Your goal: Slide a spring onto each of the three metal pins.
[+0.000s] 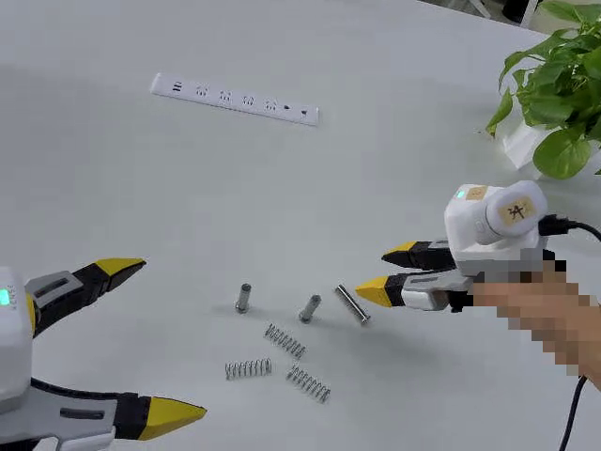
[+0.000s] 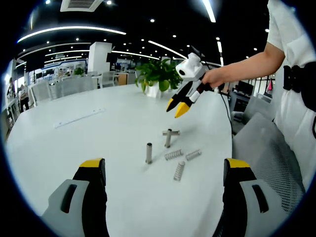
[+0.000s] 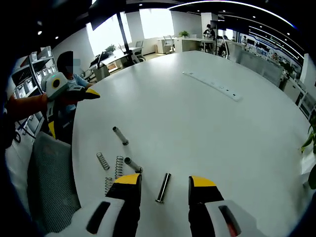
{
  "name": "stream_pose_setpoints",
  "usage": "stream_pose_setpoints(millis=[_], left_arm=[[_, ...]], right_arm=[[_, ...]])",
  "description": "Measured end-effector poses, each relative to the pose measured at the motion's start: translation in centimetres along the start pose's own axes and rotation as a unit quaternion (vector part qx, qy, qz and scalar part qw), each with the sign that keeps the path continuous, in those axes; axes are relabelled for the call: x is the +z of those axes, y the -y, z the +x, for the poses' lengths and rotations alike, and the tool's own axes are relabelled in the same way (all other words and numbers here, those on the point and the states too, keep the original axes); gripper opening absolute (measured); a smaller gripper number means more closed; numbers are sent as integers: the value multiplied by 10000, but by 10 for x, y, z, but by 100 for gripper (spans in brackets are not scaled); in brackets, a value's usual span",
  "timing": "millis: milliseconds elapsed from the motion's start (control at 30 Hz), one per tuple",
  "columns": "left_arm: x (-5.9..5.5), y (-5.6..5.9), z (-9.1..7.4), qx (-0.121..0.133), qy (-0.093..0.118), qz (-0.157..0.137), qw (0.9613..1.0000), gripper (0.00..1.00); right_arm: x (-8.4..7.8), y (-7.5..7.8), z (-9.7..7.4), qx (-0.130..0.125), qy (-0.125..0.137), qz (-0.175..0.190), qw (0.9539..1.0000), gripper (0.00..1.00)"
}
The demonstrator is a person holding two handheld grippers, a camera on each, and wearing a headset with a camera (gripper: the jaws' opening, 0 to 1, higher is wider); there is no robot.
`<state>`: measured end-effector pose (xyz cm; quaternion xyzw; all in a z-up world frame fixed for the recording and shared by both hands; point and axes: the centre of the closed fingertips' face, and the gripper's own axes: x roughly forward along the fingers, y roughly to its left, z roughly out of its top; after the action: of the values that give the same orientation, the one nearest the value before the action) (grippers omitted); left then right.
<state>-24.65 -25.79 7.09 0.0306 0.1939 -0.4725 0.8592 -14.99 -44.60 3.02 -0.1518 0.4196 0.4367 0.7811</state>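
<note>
Centrally, saw three metal pins on the white tabletop [image 1: 282, 197]: left pin [image 1: 243, 298] standing on end, middle pin [image 1: 309, 307] also on end near it, right pin [image 1: 352, 304] lying flat just beside the middle one. Counted three springs lying loose just nearer than the pins, none of them on a pin: upper spring [image 1: 285, 341], left spring [image 1: 248, 369], lower spring [image 1: 308, 383], all close together but not touching one another.

Found the right gripper [image 1: 376, 272] at the right of the head view, yellow-tipped jaws apart and clamped on nothing, tips pointed toward the far end of the right pin. In the right gripper view, saw that pin lying ahead in line with the gap between the jaws, not gripped, with the two standing pins and the springs off to the left of it. In the left gripper view, saw the right gripper raised clear of the tabletop, beyond the pins.

Found the left gripper [image 1: 155, 338] at the near left of the head view, jaws spread wide and empty, well apart from pins and springs.

Further back, noted a white power strip [image 1: 235, 99] flat on the tabletop and a leafy potted plant [image 1: 554, 85] at the far right.
</note>
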Motion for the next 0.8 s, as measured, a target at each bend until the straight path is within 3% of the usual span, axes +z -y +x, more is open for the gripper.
stream_pose_setpoints(millis=[433,800], left_arm=[[-5,-2,4,-38,29,-150,9999,98],[-9,-4,5,-36,44,-245,9997,98]], right_arm=[[-14,3,32,32,-607,-72,9981,21],[-20,5,49,0,-817,87,9966,15]])
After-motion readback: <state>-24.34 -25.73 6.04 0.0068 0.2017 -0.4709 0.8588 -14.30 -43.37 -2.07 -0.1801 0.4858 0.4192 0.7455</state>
